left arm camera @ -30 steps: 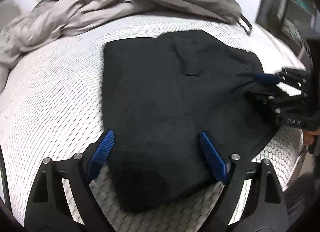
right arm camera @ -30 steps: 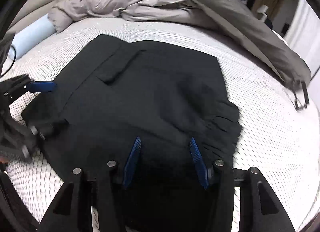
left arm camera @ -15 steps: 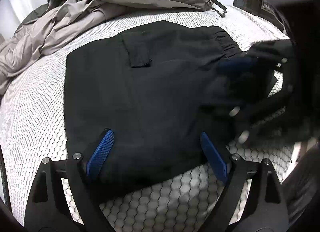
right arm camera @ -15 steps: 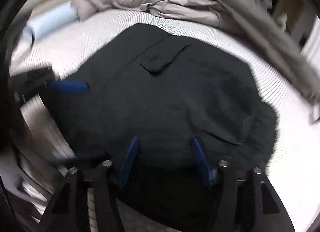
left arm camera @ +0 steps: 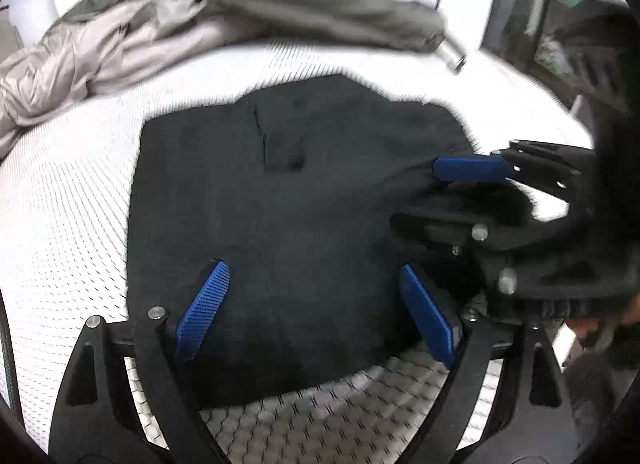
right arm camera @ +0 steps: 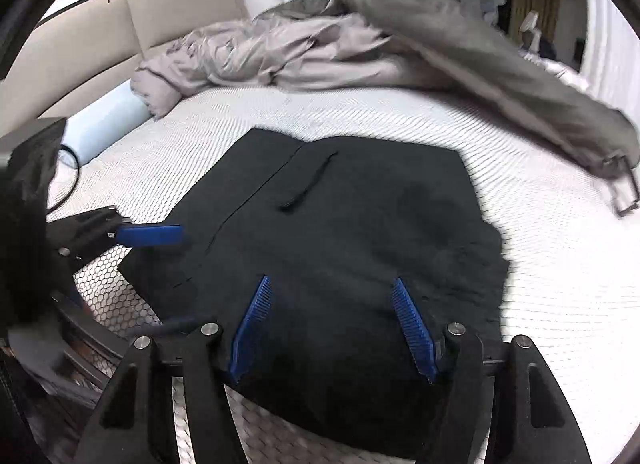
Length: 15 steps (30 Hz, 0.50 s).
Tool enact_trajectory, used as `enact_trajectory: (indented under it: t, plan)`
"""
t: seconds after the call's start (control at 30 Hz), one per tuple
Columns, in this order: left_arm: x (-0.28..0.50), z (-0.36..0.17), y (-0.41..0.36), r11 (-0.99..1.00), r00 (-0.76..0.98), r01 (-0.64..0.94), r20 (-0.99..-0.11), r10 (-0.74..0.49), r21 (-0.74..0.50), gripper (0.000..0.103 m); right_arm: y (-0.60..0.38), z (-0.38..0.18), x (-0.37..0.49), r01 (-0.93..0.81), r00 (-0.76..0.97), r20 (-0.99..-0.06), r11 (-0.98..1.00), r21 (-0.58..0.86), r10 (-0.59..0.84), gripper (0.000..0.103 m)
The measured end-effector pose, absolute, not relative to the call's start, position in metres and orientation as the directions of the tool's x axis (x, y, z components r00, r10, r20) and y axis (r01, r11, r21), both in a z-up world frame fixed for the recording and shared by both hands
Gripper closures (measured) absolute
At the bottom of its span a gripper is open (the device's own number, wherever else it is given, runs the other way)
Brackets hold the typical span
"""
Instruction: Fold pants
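Black pants lie folded into a compact rectangle on the white mattress, pocket flap facing up. My left gripper hangs open over their near edge, blue pads wide apart and nothing pinched. In the right wrist view the same pants fill the middle. My right gripper hovers over the near right part with its jaws closing; the cloth lies below the pads and is not pressed. The right gripper shows at the pants' right edge in the left view. A blue pad of the left gripper shows at their left edge.
A crumpled grey duvet and an olive-grey cover with a metal buckle lie across the far side of the bed. A light blue roll rests by the beige headboard. Bare mattress stretches to the right.
Both hands shifted over the pants, so the pants swing in each view. The right gripper's pads stand wider apart than a second ago. The right view tilted up toward the headboard.
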State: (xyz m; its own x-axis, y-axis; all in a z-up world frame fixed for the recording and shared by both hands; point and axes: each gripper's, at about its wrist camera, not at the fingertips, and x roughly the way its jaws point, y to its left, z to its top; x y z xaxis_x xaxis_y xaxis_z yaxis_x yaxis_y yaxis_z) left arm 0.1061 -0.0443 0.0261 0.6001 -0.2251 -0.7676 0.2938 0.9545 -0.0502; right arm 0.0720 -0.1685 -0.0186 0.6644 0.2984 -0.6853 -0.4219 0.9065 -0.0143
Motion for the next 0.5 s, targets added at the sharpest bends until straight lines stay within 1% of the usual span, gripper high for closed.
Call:
enact_trajectory:
  t: [0.03, 0.1, 0.17, 0.2, 0.23, 0.27, 0.33, 0.37, 0.43, 0.5]
  plan:
    - [0.112, 0.017, -0.048, 0.955, 0.595, 0.295, -0.779, -0.197, -0.017, 0.017, -0.166, -0.027, 0.072, -0.417, 0.651, -0.703, 0.909, -0.016, 0.287, 0.042]
    - [0.108, 0.013, -0.058, 0.944, 0.611, 0.324, -0.775, -0.164, 0.056, 0.016, -0.165, -0.044, 0.083, -0.416, 0.611, -0.753, 0.908, -0.043, 0.245, 0.045]
    - [0.105, 0.014, -0.053, 0.938, 0.596, 0.343, -0.783, -0.177, 0.048, 0.016, -0.165, -0.047, 0.074, -0.428, 0.623, -0.757, 0.896, -0.120, 0.196, 0.046]
    - [0.103, 0.015, -0.046, 0.939, 0.596, 0.341, -0.783, -0.178, 0.046, 0.016, -0.168, -0.045, 0.068, -0.424, 0.632, -0.758, 0.892, -0.160, 0.164, 0.048]
    - [0.101, 0.016, -0.040, 0.941, 0.600, 0.334, -0.782, -0.171, 0.050, 0.016, -0.172, -0.043, 0.063, -0.418, 0.638, -0.755, 0.890, -0.180, 0.148, 0.056]
    - [0.099, 0.017, -0.034, 0.945, 0.603, 0.325, -0.780, -0.169, 0.047, 0.016, -0.178, -0.041, 0.059, -0.415, 0.641, -0.755, 0.890, -0.186, 0.141, 0.058]
    - [0.096, 0.021, -0.022, 0.952, 0.609, 0.305, -0.775, -0.170, 0.030, 0.016, -0.189, -0.036, 0.055, -0.418, 0.644, -0.751, 0.889, -0.187, 0.145, 0.059]
    - [0.094, 0.023, -0.018, 0.955, 0.613, 0.297, -0.771, -0.174, 0.021, 0.017, -0.191, -0.033, 0.049, -0.413, 0.657, -0.743, 0.886, -0.210, 0.131, 0.059]
    - [0.094, 0.032, -0.007, 0.960, 0.629, 0.279, -0.750, -0.204, -0.027, 0.023, -0.198, -0.027, 0.038, -0.428, 0.658, -0.733, 0.886, -0.179, 0.170, 0.058]
    - [0.093, 0.042, -0.002, 0.958, 0.647, 0.276, -0.721, -0.249, -0.083, 0.024, -0.206, -0.021, 0.031, -0.420, 0.651, -0.723, 0.903, -0.087, 0.233, 0.058]
